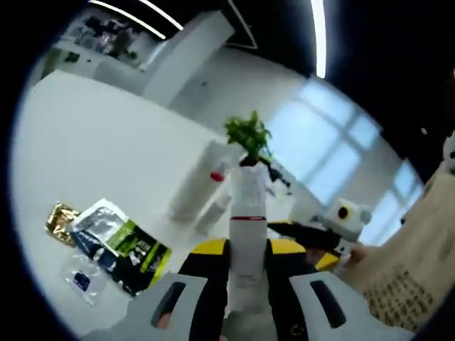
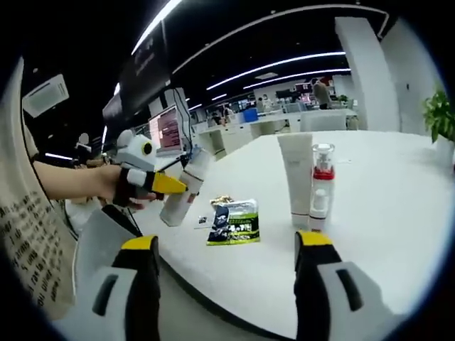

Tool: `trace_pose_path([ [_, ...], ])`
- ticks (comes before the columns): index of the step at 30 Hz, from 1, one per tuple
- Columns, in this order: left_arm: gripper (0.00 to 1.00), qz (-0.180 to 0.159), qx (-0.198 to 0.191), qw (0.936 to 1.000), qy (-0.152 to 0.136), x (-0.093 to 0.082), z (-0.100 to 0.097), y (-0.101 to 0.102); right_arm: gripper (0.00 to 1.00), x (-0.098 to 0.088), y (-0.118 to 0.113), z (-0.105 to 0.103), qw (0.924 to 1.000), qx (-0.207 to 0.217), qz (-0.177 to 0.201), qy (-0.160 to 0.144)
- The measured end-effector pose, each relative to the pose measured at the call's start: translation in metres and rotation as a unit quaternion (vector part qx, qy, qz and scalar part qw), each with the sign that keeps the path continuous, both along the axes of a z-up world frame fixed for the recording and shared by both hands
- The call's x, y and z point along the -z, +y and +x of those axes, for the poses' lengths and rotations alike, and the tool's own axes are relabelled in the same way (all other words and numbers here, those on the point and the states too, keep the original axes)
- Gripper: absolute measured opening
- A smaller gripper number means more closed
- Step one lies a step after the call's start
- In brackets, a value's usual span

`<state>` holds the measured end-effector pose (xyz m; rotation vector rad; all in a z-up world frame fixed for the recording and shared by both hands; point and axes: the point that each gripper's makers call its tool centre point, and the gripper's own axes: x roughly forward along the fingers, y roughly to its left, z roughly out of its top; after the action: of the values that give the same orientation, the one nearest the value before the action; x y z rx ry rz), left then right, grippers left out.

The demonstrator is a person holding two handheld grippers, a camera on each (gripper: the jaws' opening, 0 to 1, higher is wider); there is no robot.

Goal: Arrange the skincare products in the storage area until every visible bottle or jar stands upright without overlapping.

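A white bottle (image 1: 247, 245) stands clamped between the yellow-tipped jaws of the left gripper (image 1: 247, 266), lifted off the white table (image 1: 106, 142) and pointing straight ahead of them. Beyond the jaws a white tube (image 1: 195, 181) stands beside a clear bottle with a red band (image 1: 217, 206), a potted green plant (image 1: 249, 135) behind them; foil sachets (image 1: 106, 241) lie off to the jaws' left. In the right gripper view, the right gripper (image 2: 227, 245) hangs at the table's near edge with its jaws wide apart and holding nothing; the tube and red-banded bottle stand upright just beyond its right jaw, the sachets between the jaws farther out.
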<state>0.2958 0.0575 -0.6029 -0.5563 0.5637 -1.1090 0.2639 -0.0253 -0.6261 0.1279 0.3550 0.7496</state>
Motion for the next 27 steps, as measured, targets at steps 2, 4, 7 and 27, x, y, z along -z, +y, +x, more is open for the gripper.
trace_pose_path([
  [2,0.16,-0.033,0.011,0.9993,-0.011,-0.018,-0.007,-0.006,0.72,-0.012,0.008,-0.003,0.9997,-0.014,0.02,-0.004],
  [4,0.16,-0.06,0.017,0.9979,-0.016,-0.031,-0.012,-0.009,0.72,-0.033,0.019,-0.007,0.9969,-0.041,0.066,-0.01],
  [7,0.16,-0.112,0.039,0.9927,-0.026,-0.053,-0.022,-0.013,0.67,-0.069,0.037,-0.021,0.9843,-0.102,0.143,-0.014],
  [27,0.16,-0.17,0.152,0.9733,-0.029,-0.081,-0.075,-0.034,0.37,-0.137,0.061,-0.016,0.9516,-0.184,0.246,-0.019],
])
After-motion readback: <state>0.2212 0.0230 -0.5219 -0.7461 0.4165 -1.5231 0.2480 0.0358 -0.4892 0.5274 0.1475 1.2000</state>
